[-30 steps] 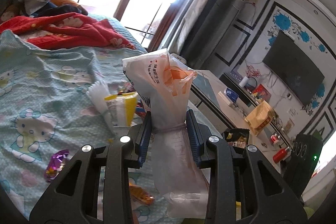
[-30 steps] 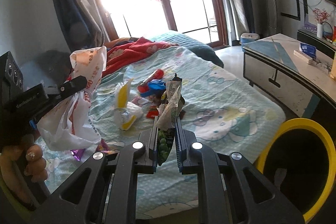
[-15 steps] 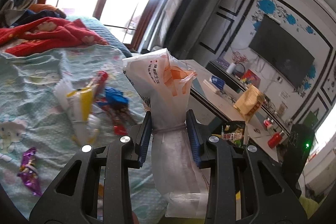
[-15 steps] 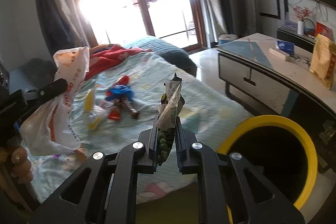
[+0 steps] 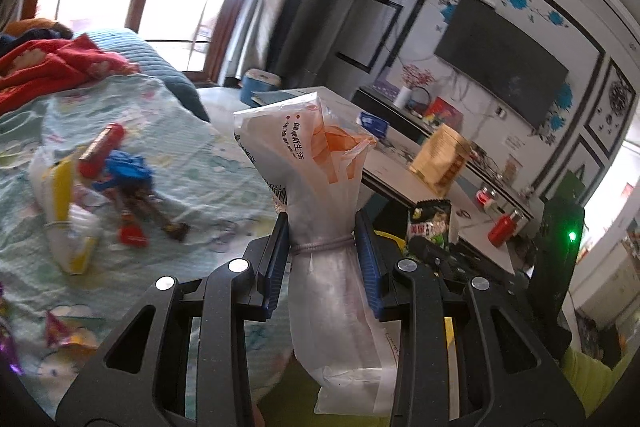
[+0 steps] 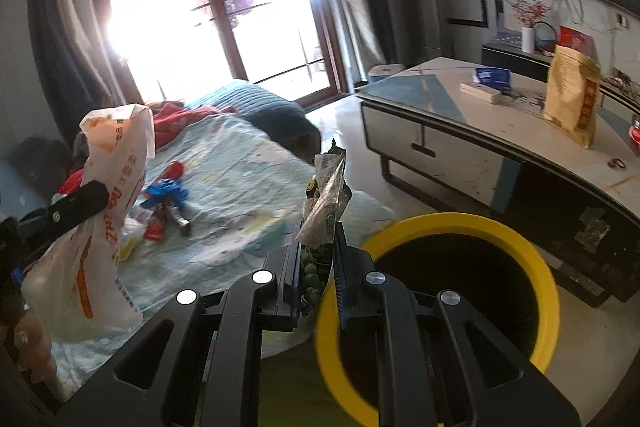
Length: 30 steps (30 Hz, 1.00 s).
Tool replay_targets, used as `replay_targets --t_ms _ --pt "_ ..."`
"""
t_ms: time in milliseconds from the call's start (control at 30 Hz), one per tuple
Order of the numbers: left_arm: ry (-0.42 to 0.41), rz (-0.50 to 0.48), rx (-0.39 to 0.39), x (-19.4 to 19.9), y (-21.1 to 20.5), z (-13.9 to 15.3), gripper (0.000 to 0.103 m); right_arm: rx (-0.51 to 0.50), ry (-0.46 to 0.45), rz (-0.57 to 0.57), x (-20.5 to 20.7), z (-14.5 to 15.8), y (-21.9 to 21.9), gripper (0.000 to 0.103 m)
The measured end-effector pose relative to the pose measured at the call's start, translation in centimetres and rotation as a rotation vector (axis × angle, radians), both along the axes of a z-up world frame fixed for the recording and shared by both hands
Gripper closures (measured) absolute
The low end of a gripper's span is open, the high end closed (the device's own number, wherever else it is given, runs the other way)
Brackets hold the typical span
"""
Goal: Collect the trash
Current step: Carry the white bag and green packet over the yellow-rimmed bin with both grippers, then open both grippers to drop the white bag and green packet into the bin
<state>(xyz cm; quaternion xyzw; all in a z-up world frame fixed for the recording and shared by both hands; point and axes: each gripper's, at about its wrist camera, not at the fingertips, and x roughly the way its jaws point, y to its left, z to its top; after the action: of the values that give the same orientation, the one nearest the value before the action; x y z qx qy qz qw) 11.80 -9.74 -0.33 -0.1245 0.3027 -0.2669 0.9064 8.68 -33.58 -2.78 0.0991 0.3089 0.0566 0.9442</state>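
Right wrist: right gripper pinches one snack wrapper; left gripper pinches one plastic bag.

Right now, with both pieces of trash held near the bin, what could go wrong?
1. The right hand-held gripper pinches the green snack wrapper beside the yellow-rimmed black bin, not clearly over its opening; released here, it may land outside.
2. The white and orange plastic bag in the left hand-held gripper hangs long and loose, so it could catch on the rim.

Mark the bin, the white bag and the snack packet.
bin [image 6: 550,311], right wrist view, yellow rim.
white bag [image 5: 320,171], left wrist view, printed upper part.
snack packet [image 6: 326,195], right wrist view, crumpled top.
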Motion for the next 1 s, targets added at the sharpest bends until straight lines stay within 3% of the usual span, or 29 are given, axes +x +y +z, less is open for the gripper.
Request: replay_targets --t_ms 1000 --pt "0.071 -0.220 0.082 2.8 -13.3 -6.2 0.077 0.075 0.137 -0.218 -1.0 -5.3 -10.7 0.088"
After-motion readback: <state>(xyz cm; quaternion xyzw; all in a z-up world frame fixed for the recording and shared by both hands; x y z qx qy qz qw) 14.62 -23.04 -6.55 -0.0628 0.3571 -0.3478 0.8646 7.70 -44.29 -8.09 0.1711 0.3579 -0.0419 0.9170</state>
